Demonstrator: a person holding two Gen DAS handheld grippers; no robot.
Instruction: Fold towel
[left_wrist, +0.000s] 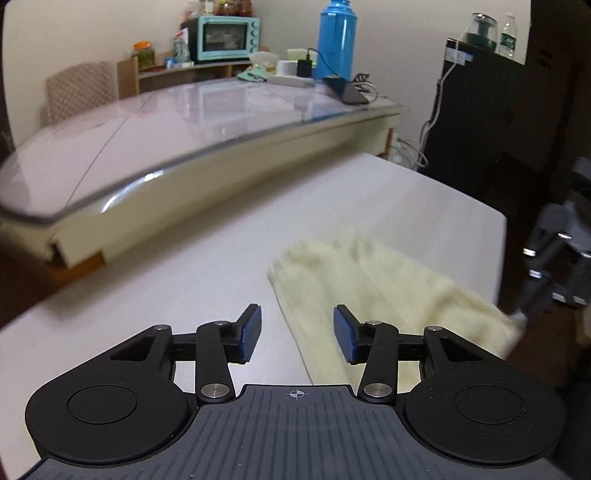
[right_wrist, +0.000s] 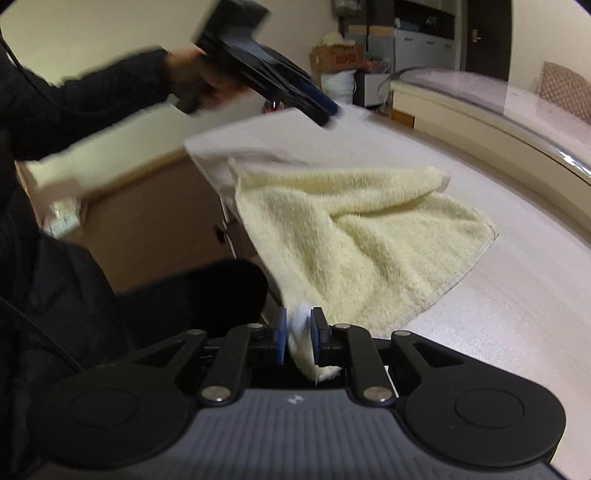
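A pale yellow towel (left_wrist: 369, 280) lies loosely crumpled on the white table (left_wrist: 184, 277), one side hanging over the near edge. My left gripper (left_wrist: 297, 325) is open above the table, with the towel's left edge below it and nothing between its blue pads. In the right wrist view the towel (right_wrist: 351, 240) spreads ahead with folds in it. My right gripper (right_wrist: 298, 325) has a towel corner between its jaws, which stand slightly apart, with a gap showing beside the left pad. The left gripper (right_wrist: 325, 110) is blurred, high above the towel's far side, held by a hand in a dark sleeve (right_wrist: 74, 110).
A glass-topped table (left_wrist: 184, 122) runs close along the far side of the white table (right_wrist: 517, 295). It carries a blue flask (left_wrist: 336, 37), a phone and cables. A teal oven (left_wrist: 227, 37) stands behind, a black cabinet (left_wrist: 480, 110) at the right. The person's dark clothing fills the left.
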